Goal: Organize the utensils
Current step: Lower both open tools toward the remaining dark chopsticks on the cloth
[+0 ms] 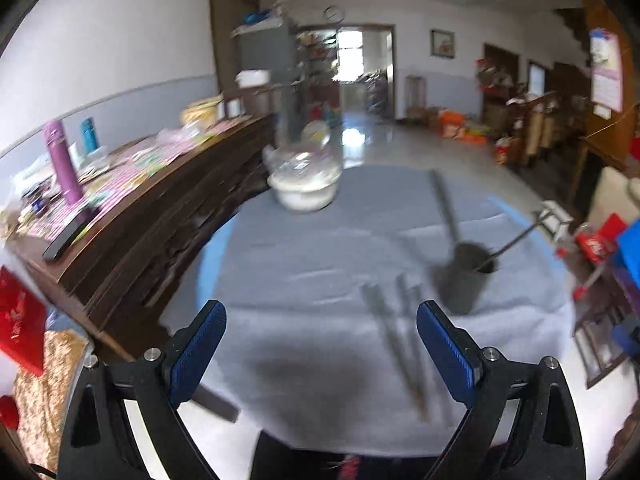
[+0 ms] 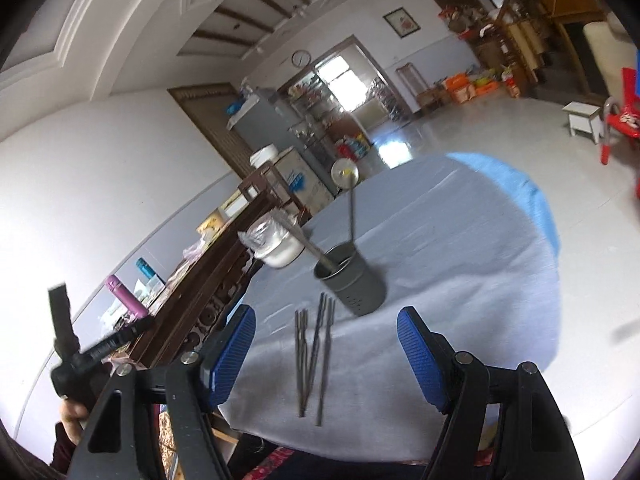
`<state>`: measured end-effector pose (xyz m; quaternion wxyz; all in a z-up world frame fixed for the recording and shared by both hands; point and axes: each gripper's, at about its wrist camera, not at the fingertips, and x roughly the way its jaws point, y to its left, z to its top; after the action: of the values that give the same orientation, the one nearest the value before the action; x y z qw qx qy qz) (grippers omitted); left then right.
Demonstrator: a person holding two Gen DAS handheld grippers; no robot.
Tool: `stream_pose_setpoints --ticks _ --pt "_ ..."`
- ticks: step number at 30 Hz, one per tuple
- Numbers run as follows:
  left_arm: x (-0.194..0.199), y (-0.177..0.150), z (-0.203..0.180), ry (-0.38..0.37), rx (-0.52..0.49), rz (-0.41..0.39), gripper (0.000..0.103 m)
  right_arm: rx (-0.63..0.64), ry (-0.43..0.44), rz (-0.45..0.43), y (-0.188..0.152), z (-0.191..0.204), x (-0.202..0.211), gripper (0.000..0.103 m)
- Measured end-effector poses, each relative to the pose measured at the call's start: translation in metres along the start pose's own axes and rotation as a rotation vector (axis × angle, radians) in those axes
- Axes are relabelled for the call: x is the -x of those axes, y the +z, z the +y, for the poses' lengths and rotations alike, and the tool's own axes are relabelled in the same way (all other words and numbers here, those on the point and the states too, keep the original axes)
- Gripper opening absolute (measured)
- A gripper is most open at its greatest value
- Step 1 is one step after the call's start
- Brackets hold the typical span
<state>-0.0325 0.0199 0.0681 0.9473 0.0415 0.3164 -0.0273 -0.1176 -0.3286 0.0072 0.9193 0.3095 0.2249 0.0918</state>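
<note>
Several metal chopsticks lie loose on the grey tablecloth near the front edge. Just behind them stands a dark perforated utensil holder. It contains a long-handled ladle and another handled utensil. My left gripper is open and empty, with the chopsticks just inside its right pad. My right gripper is also open and hovers over the chopsticks without touching them. The left wrist view is blurred.
A white bowl under plastic wrap sits at the table's far left. A dark wooden sideboard with a purple bottle runs along the left. A hand holding black gear shows lower left. A red chair and a white stool stand on the floor.
</note>
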Motion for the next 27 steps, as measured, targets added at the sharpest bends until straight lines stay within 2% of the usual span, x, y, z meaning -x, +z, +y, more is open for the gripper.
stream_pose_setpoints --ticks 5,7,10,17,23,27 --pt "-0.035 -0.003 0.002 -0.049 -0.055 0.046 0.096 -0.032 -0.023 0.029 -0.023 0.011 -0.029 0.073" --pt "-0.05 -0.007 0.002 -0.089 -0.073 0.075 0.096 -0.047 -0.047 0.055 -0.032 0.012 -0.041 0.063" --pt "-0.065 -0.017 0.002 -0.134 -0.095 0.12 0.096 -0.06 -0.083 0.101 -0.04 0.009 -0.053 0.056" --pt "-0.083 -0.036 0.005 -0.143 -0.082 0.139 0.096 -0.036 -0.119 0.178 -0.043 0.015 -0.081 0.055" --pt "-0.092 -0.045 0.013 -0.117 -0.071 0.174 0.096 -0.045 -0.092 0.237 -0.054 0.015 -0.106 0.055" --pt "-0.101 -0.048 0.012 -0.142 -0.053 0.225 0.096 -0.043 -0.078 0.267 -0.062 0.015 -0.117 0.055"
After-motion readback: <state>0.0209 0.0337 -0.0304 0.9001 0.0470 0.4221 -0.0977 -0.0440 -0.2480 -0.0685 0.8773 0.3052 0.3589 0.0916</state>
